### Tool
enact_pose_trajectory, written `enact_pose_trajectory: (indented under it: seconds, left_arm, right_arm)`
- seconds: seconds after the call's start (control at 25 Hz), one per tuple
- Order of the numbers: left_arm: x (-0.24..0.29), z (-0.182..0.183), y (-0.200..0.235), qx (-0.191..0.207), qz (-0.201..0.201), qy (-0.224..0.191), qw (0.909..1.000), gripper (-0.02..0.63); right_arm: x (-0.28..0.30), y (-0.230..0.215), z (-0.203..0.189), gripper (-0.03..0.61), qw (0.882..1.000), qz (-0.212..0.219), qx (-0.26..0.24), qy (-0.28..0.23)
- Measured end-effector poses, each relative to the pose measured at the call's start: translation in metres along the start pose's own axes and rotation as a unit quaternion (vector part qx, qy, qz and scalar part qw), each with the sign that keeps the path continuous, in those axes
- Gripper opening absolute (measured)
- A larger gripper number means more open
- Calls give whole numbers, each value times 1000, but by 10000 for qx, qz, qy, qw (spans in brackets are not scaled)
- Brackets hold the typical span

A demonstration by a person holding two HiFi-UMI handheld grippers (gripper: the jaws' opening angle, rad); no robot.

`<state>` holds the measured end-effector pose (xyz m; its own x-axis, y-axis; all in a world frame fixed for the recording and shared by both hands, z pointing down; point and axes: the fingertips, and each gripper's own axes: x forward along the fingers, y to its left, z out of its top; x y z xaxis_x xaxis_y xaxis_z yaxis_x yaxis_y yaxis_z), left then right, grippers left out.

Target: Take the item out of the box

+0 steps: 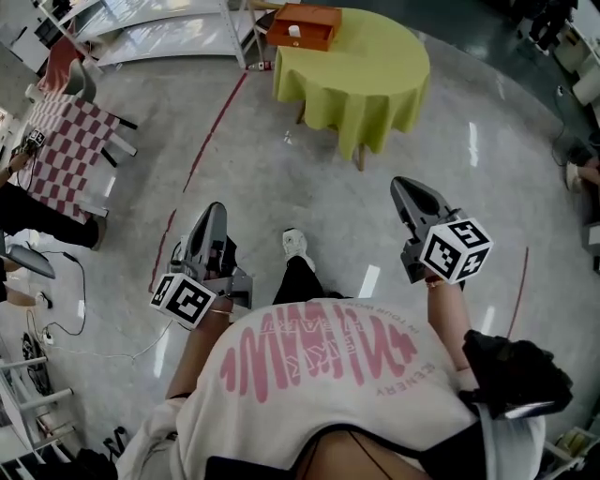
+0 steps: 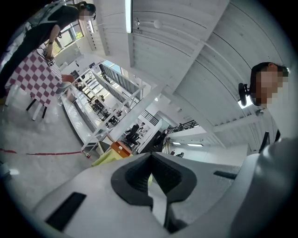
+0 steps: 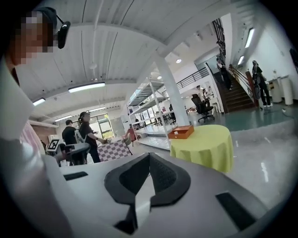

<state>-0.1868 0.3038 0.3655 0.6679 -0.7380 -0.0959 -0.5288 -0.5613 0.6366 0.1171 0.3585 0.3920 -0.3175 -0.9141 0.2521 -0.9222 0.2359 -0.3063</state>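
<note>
An orange box stands open on a round table with a yellow-green cloth, far ahead of me across the floor. A small white item shows inside the box. The box and the table also appear in the right gripper view, and the box is small and distant in the left gripper view. My left gripper and right gripper are held at waist height, well short of the table. Both point forward with jaws shut and nothing between them.
A red-and-white checkered table stands at the left with people beside it. White shelving runs along the back left. A red line crosses the glossy floor. Cables lie at the lower left. A staircase rises at the far right.
</note>
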Motion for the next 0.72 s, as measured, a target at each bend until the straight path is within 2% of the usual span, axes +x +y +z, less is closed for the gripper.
enact_pose_trajectory:
  seconds: [0.36, 0.52, 0.72]
  left_arm:
    - [78, 42, 51, -73, -10, -347, 9994, 6]
    - [110, 72, 83, -111, 119, -518, 9985, 6]
    - [159, 114, 109, -65, 49, -654, 9978, 6]
  right_arm:
    - [86, -27, 20, 5, 9995, 53, 85, 304]
    - [140, -30, 49, 5, 9992, 189, -155, 310]
    - [198, -41, 95, 5, 9990, 266, -293, 190]
